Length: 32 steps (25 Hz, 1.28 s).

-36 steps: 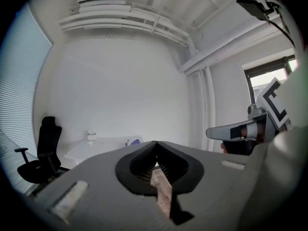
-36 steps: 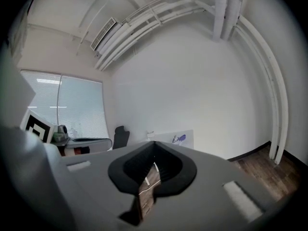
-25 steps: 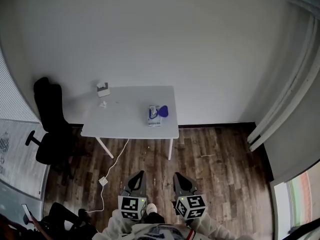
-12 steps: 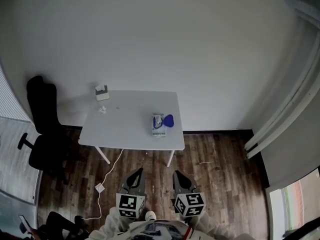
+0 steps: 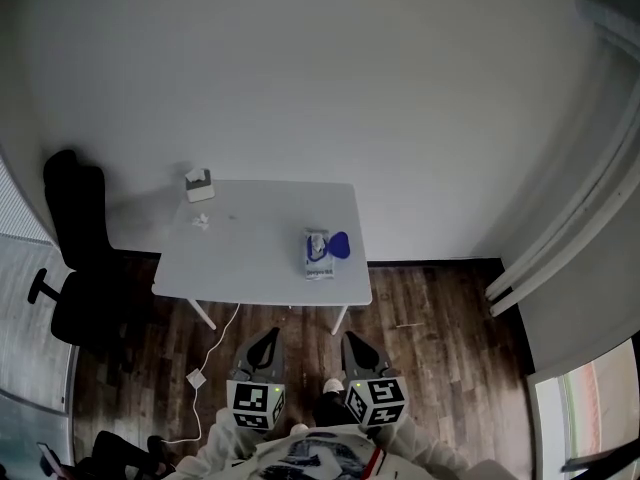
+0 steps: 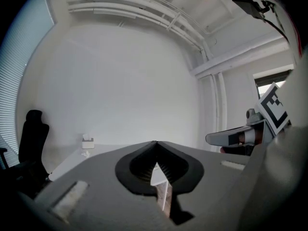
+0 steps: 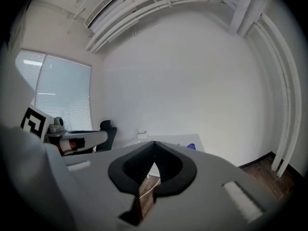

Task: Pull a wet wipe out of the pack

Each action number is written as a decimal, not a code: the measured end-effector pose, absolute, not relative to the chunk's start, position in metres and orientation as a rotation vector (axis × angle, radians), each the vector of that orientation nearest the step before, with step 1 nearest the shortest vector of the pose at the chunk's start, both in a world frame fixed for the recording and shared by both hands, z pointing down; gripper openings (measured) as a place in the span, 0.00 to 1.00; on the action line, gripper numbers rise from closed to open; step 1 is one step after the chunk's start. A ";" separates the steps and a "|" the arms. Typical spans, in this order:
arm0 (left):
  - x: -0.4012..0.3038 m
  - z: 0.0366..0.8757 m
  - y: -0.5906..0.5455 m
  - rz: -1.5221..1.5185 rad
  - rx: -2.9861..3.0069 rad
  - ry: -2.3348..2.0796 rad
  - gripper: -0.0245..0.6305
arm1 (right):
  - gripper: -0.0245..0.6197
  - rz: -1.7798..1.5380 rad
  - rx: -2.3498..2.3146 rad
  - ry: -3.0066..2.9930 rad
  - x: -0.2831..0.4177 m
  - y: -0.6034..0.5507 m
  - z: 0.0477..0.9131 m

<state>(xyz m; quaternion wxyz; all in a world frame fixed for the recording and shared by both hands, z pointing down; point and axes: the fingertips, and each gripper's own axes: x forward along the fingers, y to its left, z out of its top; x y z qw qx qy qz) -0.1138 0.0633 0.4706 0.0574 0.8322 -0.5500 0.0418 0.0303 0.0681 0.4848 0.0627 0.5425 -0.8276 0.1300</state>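
Left gripper (image 5: 265, 338) and right gripper (image 5: 352, 340) closed (2, empty); pack (image 5: 318, 254) seemingly on table (image 5: 250, 250).

The bench (image 5: 250, 258) is set against the wall, with a chair (image 5: 80, 268) at its left end. The pack (image 5: 318, 253) lies on the bench near its right end, and a small rounded thing (image 5: 340, 243) is seen just beside the pack on its right. A small box (image 5: 198, 183) is placed at the back left corner, with a small scrap (image 5: 201, 221) before it. A cable (image 5: 215, 343) is trailed from the bench across the floor. The left gripper (image 5: 264, 342) and the right gripper (image 5: 352, 344) are held side by side before the bench, well apart from it.
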 end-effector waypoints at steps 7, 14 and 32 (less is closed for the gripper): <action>-0.121 0.487 0.033 0.174 2.483 -1.677 0.04 | 0.05 0.450 1.615 -2.501 0.026 0.031 0.503; -0.110 0.502 -0.017 0.216 2.467 -1.656 0.04 | 0.05 0.494 1.617 -2.488 0.037 -0.020 0.516; -0.082 0.498 -0.151 0.300 2.421 -1.690 0.04 | 0.05 0.574 1.562 -2.520 0.062 -0.162 0.519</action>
